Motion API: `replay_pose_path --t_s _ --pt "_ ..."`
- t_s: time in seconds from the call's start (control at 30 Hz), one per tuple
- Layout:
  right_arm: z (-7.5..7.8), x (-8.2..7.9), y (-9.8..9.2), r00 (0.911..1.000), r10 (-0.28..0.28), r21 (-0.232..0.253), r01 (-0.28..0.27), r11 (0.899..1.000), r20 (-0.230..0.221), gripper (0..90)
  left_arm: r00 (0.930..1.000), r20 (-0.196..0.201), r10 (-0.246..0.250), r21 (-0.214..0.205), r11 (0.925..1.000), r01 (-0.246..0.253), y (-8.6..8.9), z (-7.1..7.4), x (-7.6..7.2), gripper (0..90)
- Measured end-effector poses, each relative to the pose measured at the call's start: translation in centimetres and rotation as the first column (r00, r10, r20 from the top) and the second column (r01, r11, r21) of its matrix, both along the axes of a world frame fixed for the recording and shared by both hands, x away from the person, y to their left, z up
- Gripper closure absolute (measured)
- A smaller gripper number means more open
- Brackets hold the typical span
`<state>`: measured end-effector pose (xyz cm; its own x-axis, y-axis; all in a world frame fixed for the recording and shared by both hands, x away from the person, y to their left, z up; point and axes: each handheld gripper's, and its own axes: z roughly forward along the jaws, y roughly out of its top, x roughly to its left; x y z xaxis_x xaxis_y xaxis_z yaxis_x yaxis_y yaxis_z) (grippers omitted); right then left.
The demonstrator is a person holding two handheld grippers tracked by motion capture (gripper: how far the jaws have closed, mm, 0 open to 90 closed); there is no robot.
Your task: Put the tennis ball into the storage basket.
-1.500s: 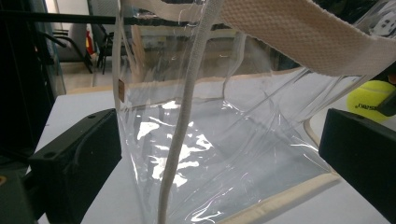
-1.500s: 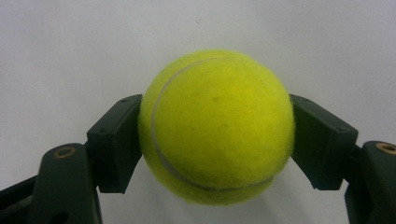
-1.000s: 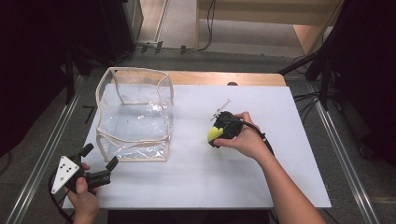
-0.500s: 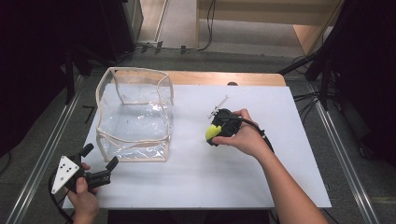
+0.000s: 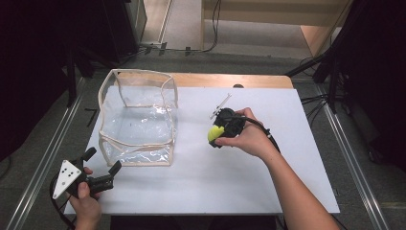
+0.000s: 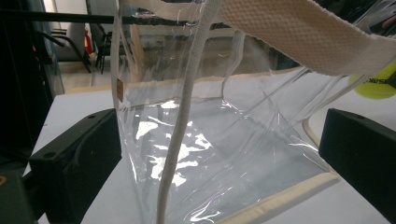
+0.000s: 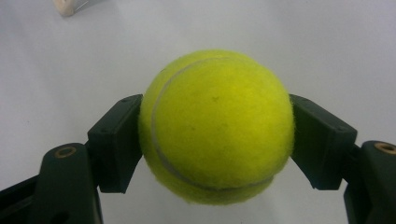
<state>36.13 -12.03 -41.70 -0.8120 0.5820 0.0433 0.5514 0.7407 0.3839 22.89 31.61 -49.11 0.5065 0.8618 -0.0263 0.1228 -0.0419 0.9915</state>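
Observation:
A yellow-green tennis ball [image 7: 217, 126] is clamped between the black jaws of my right gripper [image 5: 216, 134], which hangs above the white table [image 5: 268, 177] just right of centre; the ball [image 5: 215, 132] peeks out at the gripper's left end. A clear plastic bag with cream trim [image 5: 139, 117] stands open-topped at the left. My left gripper [image 5: 101, 165] rests at the table's front left corner with jaws wide open, pointing at the bag's near corner [image 6: 187, 140]; nothing is between them. Through the plastic, the ball [image 6: 379, 84] appears at the far right of the left gripper view.
Metal rails [image 5: 43, 167] run along both sides of the table. A wooden strip [image 5: 230, 80] borders its far edge. Cables and dark stands lie on the floor beyond.
My right gripper has risen a little with the ball and drifted slightly left toward the bag. The left gripper has stayed put.

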Motion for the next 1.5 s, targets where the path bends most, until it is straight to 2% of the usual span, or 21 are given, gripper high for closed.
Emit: replay_pose_path --t_s 0.73,1.5 --pt "3.5 0.6 1.4 0.999 0.044 -0.013 -0.044 0.999 0.003 23.5 1.0 0.0 -0.003 0.003 1.0 0.003 0.0 0.0 0.0 0.0" --pt "5.8 0.5 2.6 0.9968 0.079 -0.004 -0.079 0.997 0.013 23.6 1.0 0.001 -0.003 0.001 1.0 0.003 0.0 0.0 0.0 0.0"
